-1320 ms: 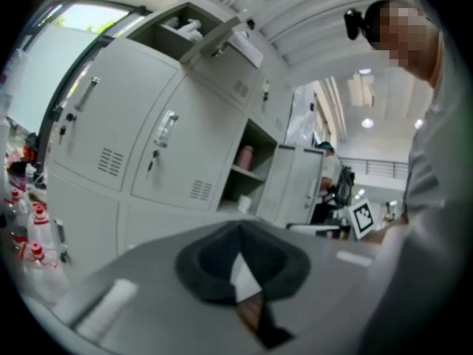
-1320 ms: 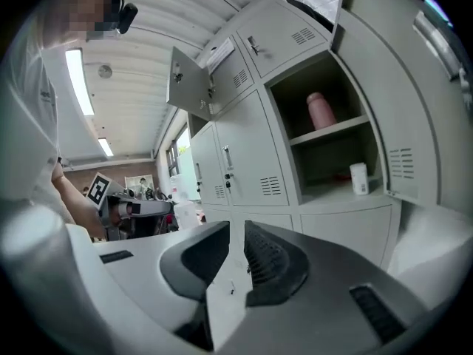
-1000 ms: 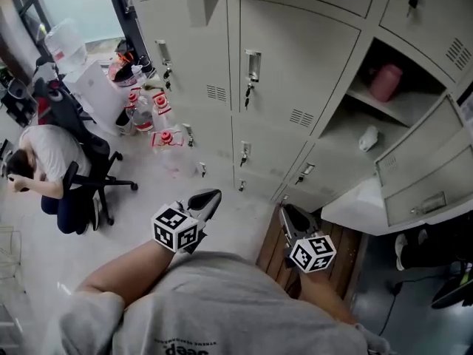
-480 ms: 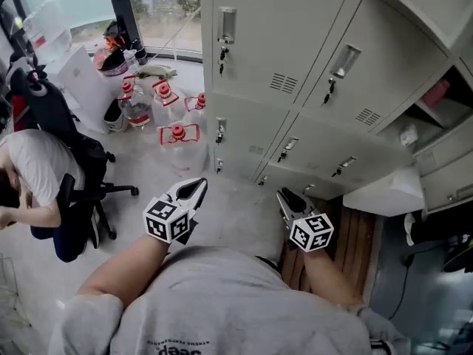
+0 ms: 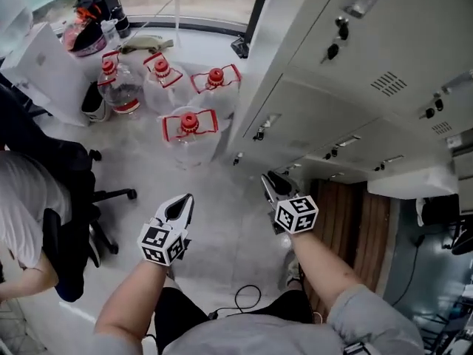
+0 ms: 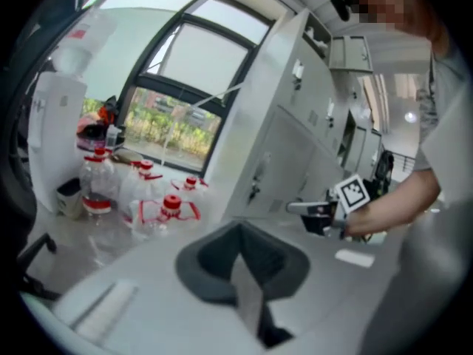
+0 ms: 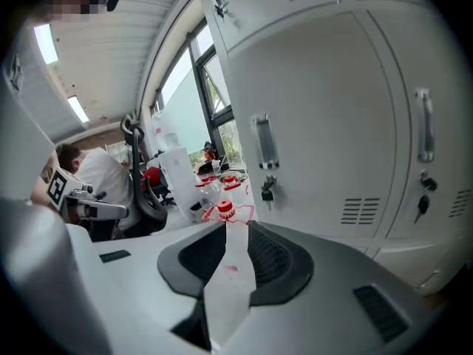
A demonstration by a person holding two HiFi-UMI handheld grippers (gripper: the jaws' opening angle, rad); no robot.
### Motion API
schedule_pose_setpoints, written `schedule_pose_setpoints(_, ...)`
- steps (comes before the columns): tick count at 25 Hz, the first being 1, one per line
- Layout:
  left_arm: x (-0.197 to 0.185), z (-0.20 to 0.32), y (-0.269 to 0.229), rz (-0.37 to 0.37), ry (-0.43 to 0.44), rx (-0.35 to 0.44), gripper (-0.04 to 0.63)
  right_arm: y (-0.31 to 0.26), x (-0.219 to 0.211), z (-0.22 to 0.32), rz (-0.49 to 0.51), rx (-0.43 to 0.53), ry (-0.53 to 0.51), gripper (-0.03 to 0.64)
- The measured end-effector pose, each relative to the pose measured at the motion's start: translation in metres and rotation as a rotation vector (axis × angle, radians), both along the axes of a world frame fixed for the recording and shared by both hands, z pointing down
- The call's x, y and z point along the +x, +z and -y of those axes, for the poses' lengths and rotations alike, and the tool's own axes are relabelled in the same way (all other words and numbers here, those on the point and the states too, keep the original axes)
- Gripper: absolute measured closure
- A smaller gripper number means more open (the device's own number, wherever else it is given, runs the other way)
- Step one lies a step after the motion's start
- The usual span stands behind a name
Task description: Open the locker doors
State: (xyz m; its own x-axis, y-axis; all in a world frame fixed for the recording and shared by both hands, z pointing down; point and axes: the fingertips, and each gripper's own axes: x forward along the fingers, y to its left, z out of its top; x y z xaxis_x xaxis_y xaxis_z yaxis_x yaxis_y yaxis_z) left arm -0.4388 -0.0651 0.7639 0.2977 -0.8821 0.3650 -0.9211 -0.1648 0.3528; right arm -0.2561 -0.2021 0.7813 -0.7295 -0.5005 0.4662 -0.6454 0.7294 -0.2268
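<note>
The grey lockers [image 5: 384, 65] fill the upper right of the head view, their lowest doors shut, with small handles [image 5: 264, 126] near the floor. My right gripper [image 5: 267, 184] hangs low in front of that bottom row, apart from it. Its jaws have just been opening and stand open with nothing between them [image 7: 236, 228]. Ahead of it are a shut door's handle [image 7: 264, 142] and hanging key [image 7: 267, 191]. My left gripper [image 5: 182, 205] hovers over the floor to the left, tips together, empty [image 6: 240, 226]. It points past the locker row's end [image 6: 284, 135].
Several water jugs with red caps [image 5: 189, 129] stand on the floor by the lockers' left end. A person sits on an office chair [image 5: 70, 198] at the left. A cable [image 5: 248, 297] lies by my feet. Wooden slats [image 5: 355, 224] lie under an open door [image 5: 410, 183].
Both grippers have dropped toward the floor and the view has swung down to the bottom lockers. The right jaws have parted a little. The left jaws stay together.
</note>
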Motion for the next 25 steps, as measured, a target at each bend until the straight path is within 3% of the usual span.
schedule_pose_setpoints(7,0.013,0.039,0.162,-0.030,0.003,-0.049,0.591,0.161,-0.043,0.037,-0.083,0.017,-0.034,0.526)
schedule_pose_setpoints(12,0.021,0.062,0.243,-0.029,0.037,-0.066,0.591,0.262,-0.046,0.067,-0.162,0.001,0.032,0.500)
schedule_pose_setpoints(18,0.032,0.076,0.297,-0.003,0.104,-0.068,0.591,0.328,-0.054,0.102,-0.234,-0.002,0.130,0.466)
schedule_pose_setpoints(25,0.033,0.092,0.322,0.002,0.132,-0.057,0.591,0.354,-0.074,0.129,-0.239,0.000,0.187,0.454)
